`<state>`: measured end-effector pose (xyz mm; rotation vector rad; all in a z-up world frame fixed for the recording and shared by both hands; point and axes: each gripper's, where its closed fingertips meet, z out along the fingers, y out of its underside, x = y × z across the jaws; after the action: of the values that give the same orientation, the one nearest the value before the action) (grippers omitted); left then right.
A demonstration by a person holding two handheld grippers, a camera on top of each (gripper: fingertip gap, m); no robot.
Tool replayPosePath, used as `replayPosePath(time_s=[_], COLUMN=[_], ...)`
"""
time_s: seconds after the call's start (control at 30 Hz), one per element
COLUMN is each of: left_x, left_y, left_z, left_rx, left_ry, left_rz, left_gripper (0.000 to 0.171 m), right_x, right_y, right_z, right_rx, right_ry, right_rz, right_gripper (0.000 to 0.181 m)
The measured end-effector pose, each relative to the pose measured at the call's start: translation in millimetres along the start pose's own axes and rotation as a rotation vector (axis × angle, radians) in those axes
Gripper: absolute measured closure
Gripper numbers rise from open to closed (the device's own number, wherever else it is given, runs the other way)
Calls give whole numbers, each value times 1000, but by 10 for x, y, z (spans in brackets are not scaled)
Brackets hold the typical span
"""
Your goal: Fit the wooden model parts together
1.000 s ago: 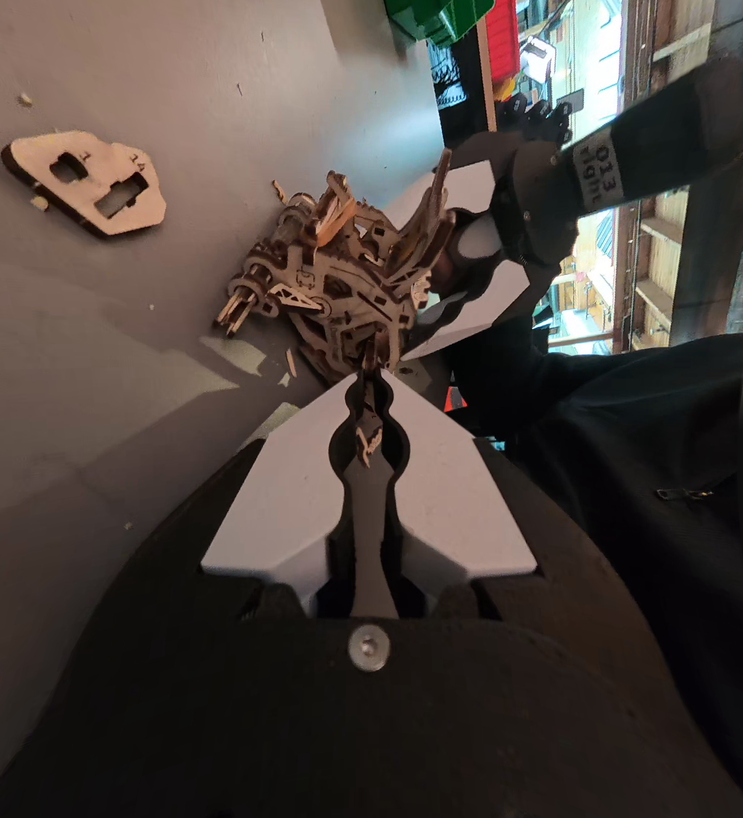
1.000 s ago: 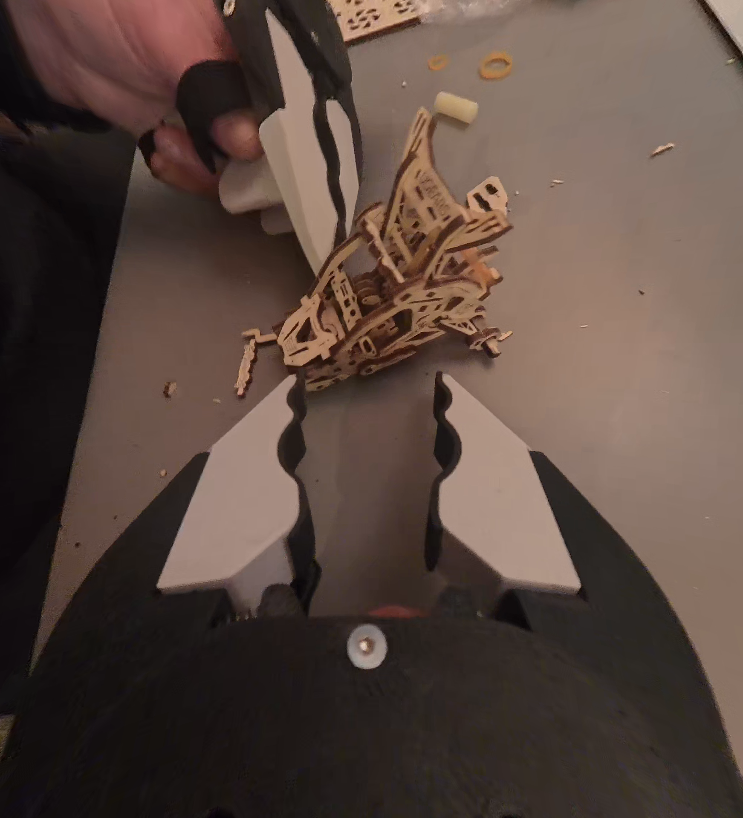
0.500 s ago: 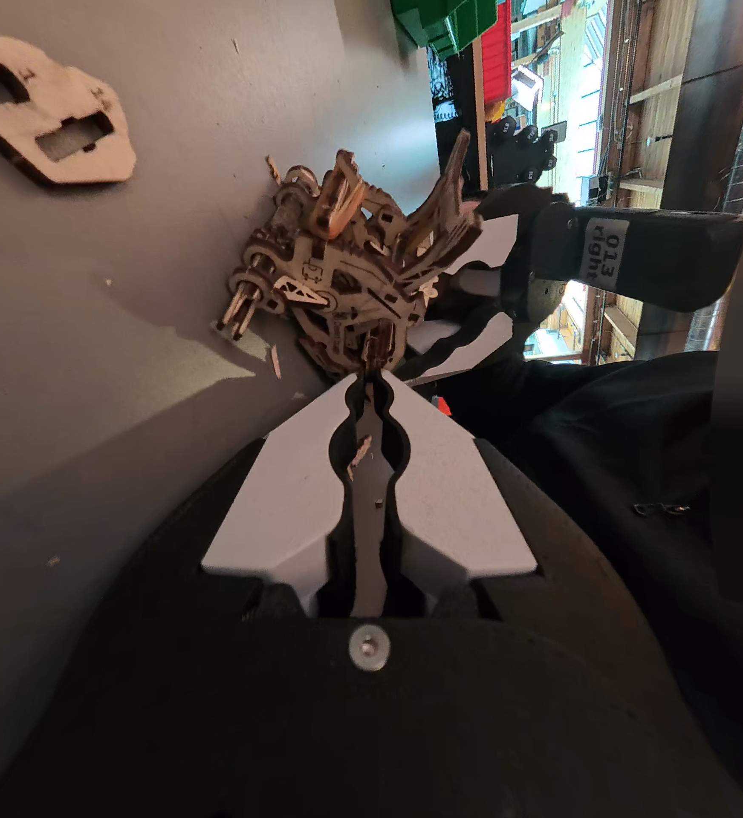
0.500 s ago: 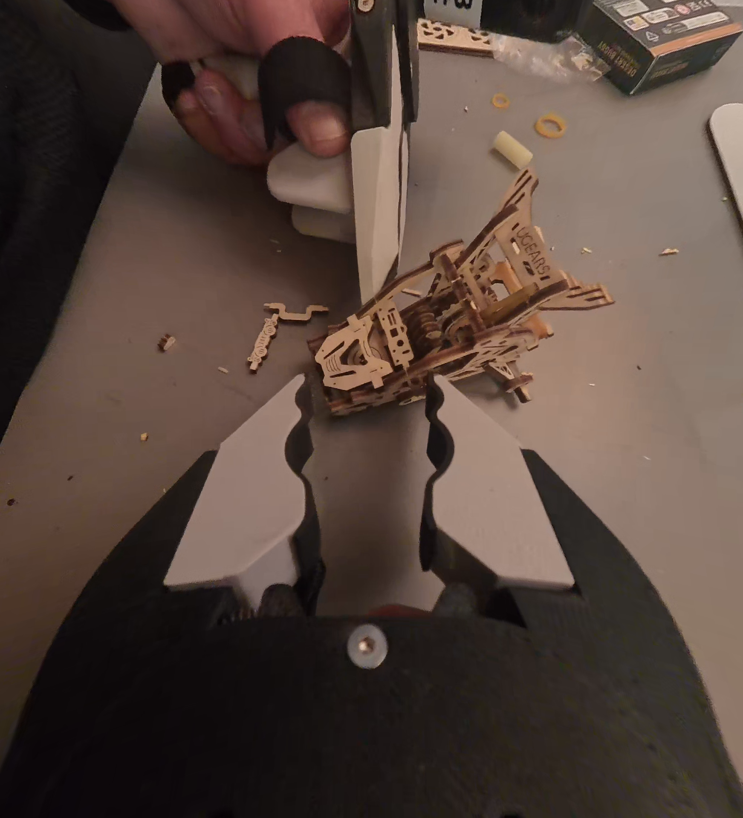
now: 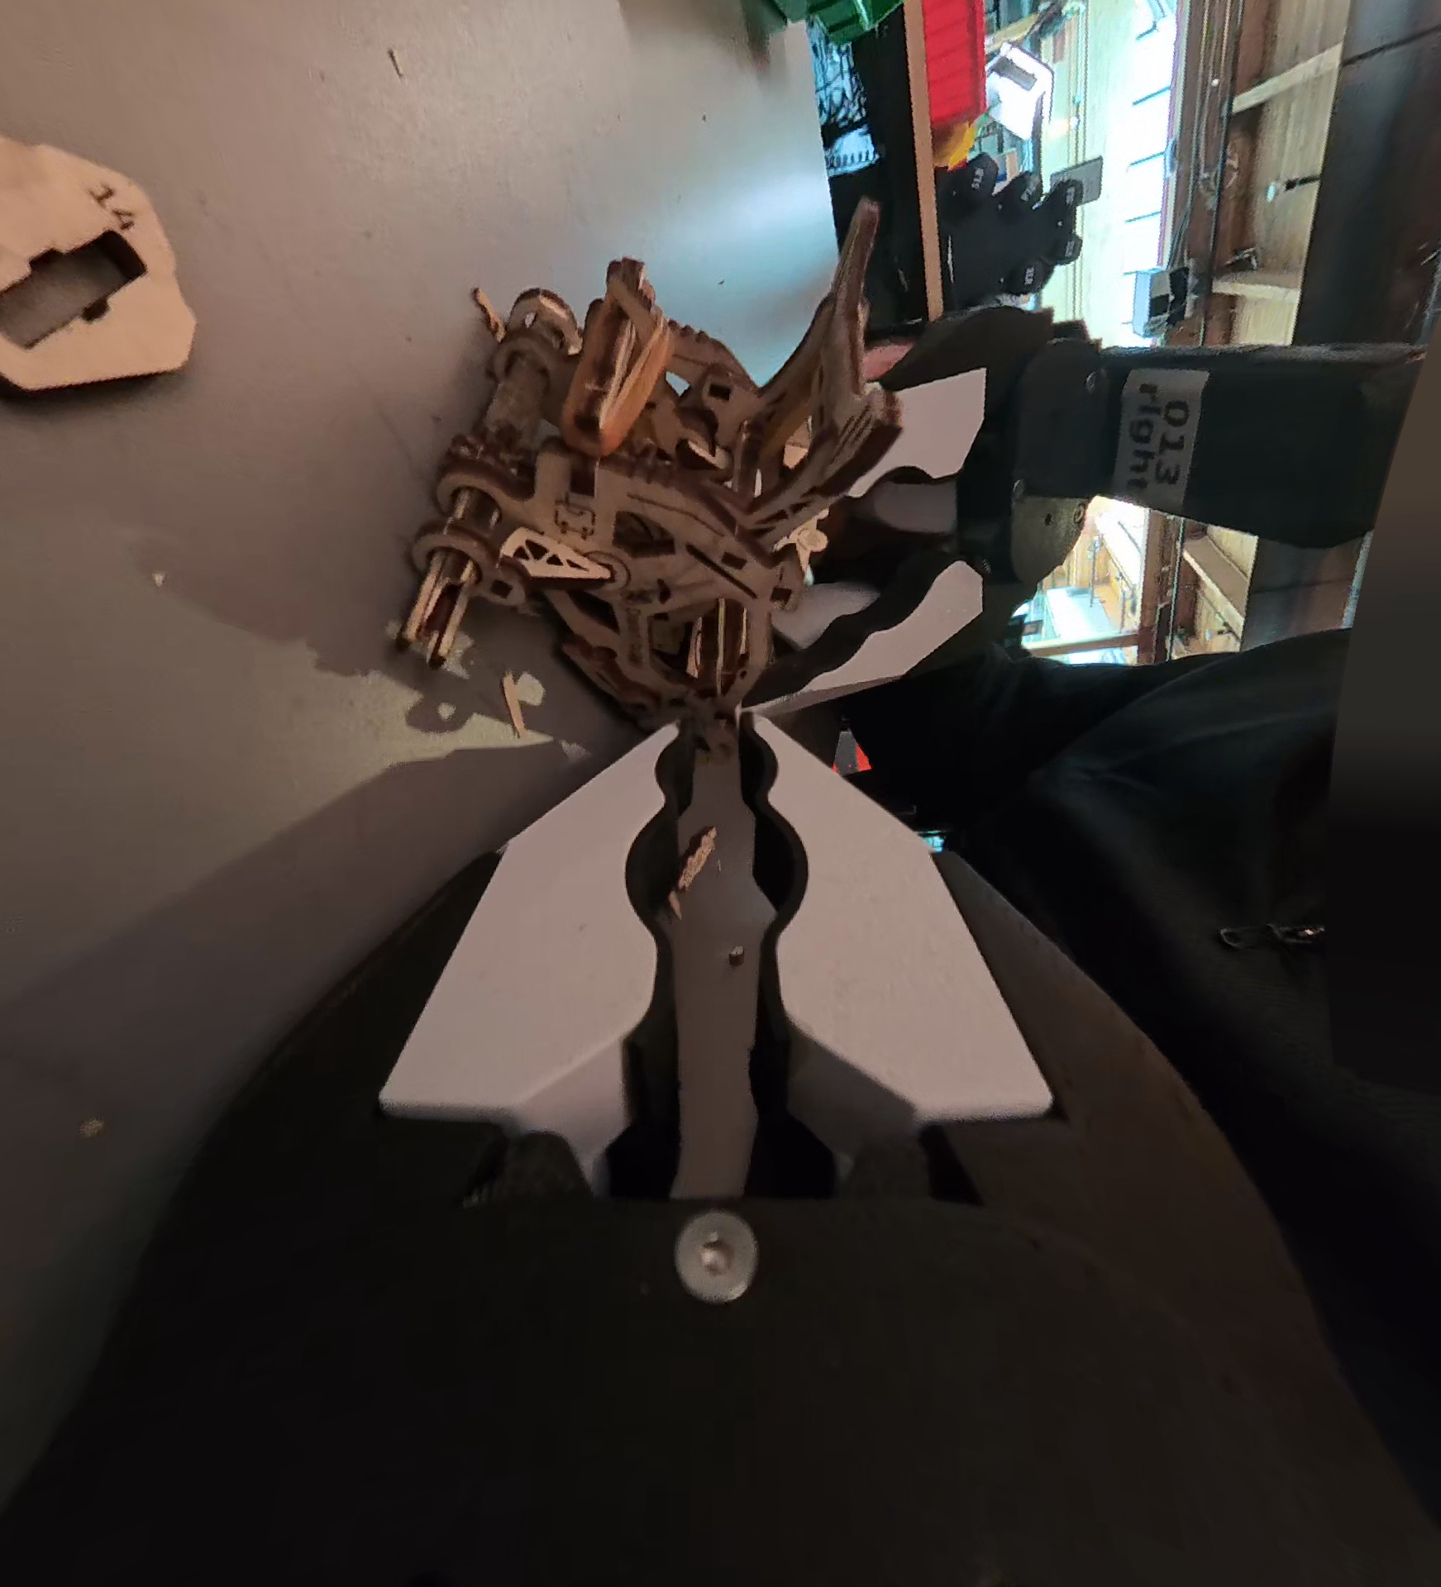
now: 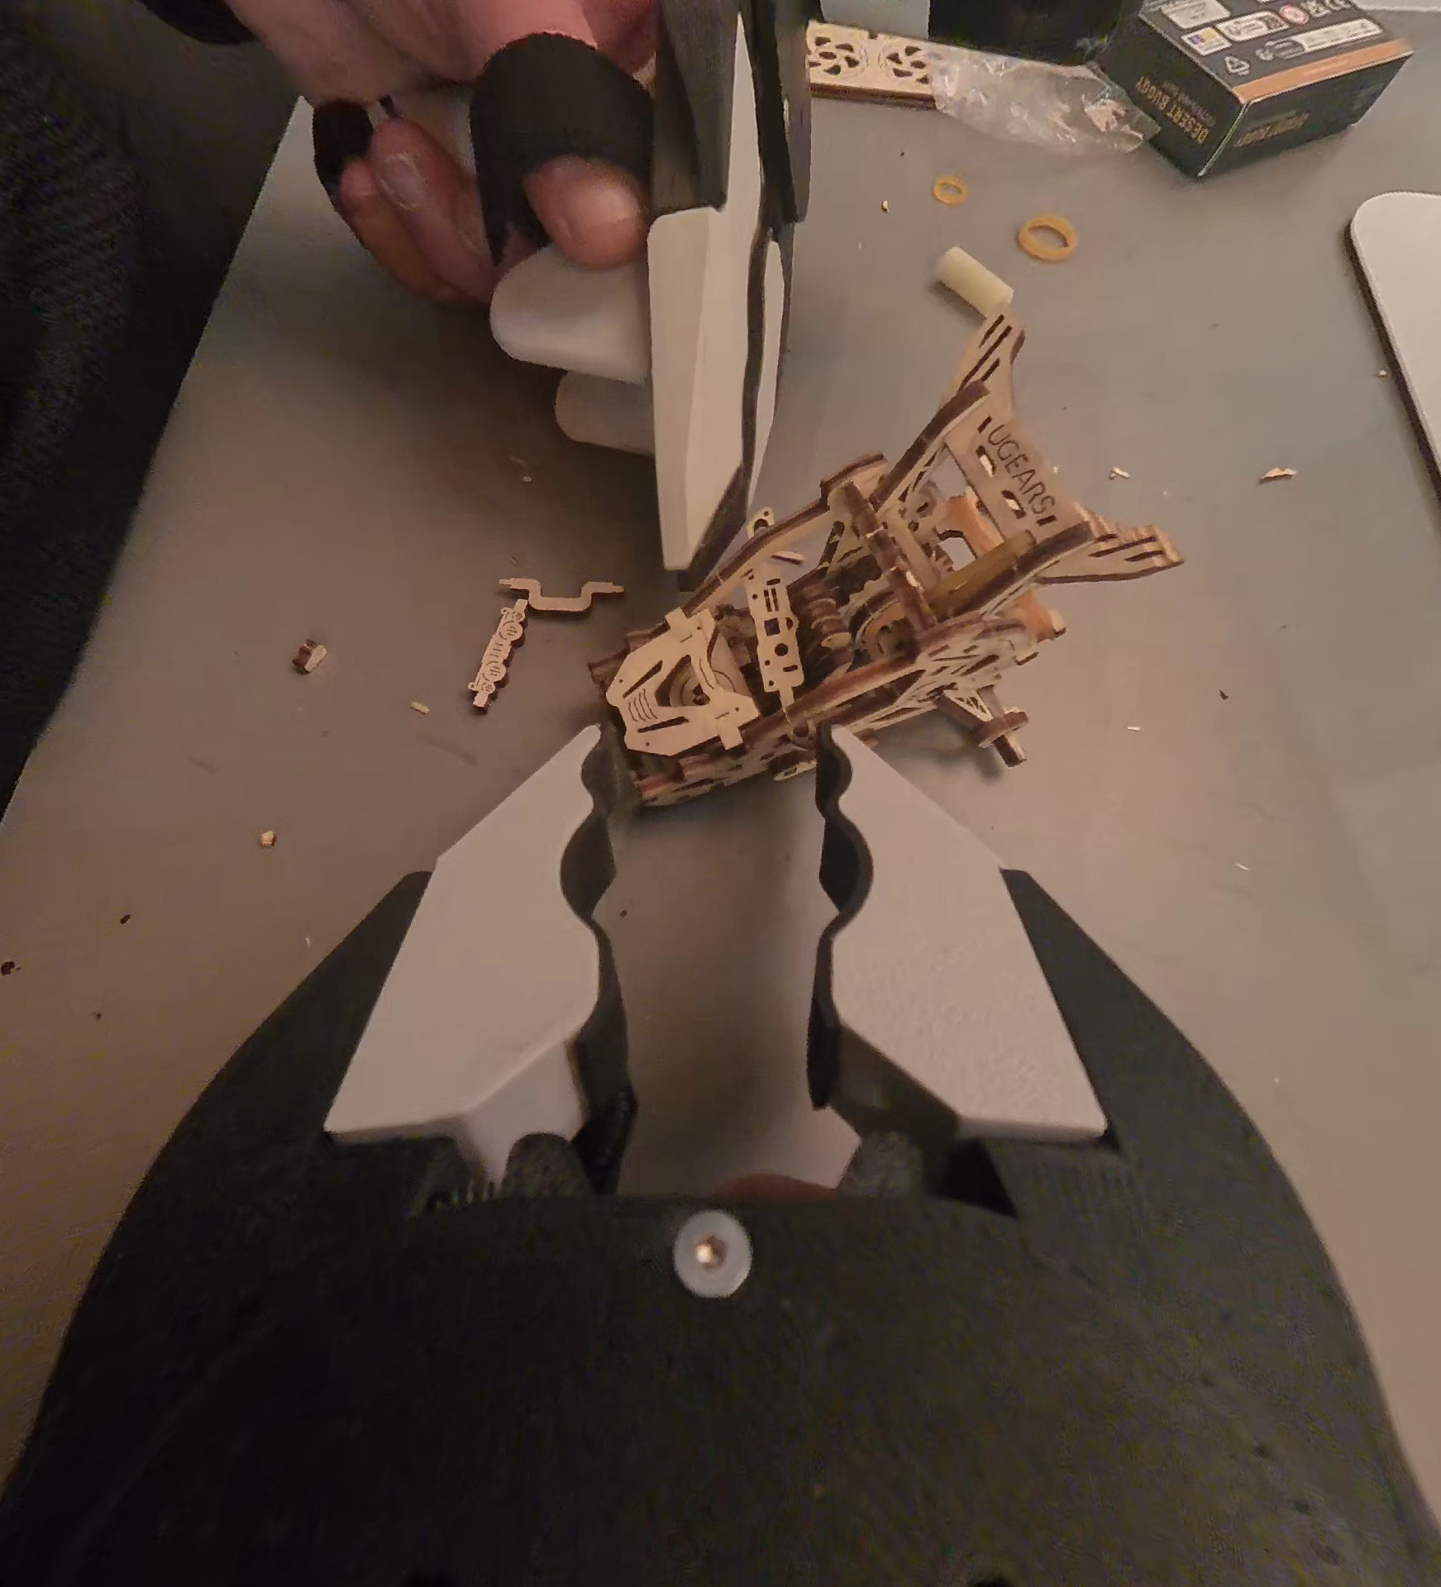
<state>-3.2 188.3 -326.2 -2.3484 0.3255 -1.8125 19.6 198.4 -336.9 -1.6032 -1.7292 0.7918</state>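
The partly built wooden model (image 6: 854, 635) rests tilted on the grey table (image 6: 1215, 945). My left gripper (image 5: 712, 730) is shut on a thin plate edge at the model's (image 5: 639, 515) side; in the right wrist view it (image 6: 704, 550) comes down from above, held by a hand. My right gripper (image 6: 712, 747) has its jaws narrowed around the model's front end, with both fingertips touching its sides. It shows at the right of the left wrist view (image 5: 906, 532), with the model's front between its fingers.
Two small loose wooden parts (image 6: 558, 597) lie left of the model. A white cylinder (image 6: 974, 279), rubber bands (image 6: 1047, 236), a dark box (image 6: 1266, 69) and a wooden sheet (image 6: 871, 60) lie at the back. A white board (image 6: 1438, 386) lies at the right, and a wooden offcut (image 5: 47, 292) lies apart. The tips of both grippers are at nearly the same place.
My right gripper has moved in and narrowed its jaws onto the model's front end. The model has turned and tipped a little in my left gripper's hold.
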Motion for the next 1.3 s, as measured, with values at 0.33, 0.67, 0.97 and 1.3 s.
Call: replayPosePath(time_s=[0.33,0.67,0.97,1.3], left_x=[-38,-72,-30,-17], left_y=[-137,-119,-114,-132], left_z=[-143,-59,-49,-147], left_rx=[20,3,16,23], left_ry=[-53,-61,-11,-3], left_rz=[87,75,29,45], left_gripper=[165,171,171,171], right_x=[7,1,16,15], right_y=[0,4,22,27], right_z=[13,8,3,8], right_rx=[-5,-5,-11,-16], right_ry=[-4,-10,-5,-2], right_rz=[3,7,16,10], right_gripper=[134,134,133,133])
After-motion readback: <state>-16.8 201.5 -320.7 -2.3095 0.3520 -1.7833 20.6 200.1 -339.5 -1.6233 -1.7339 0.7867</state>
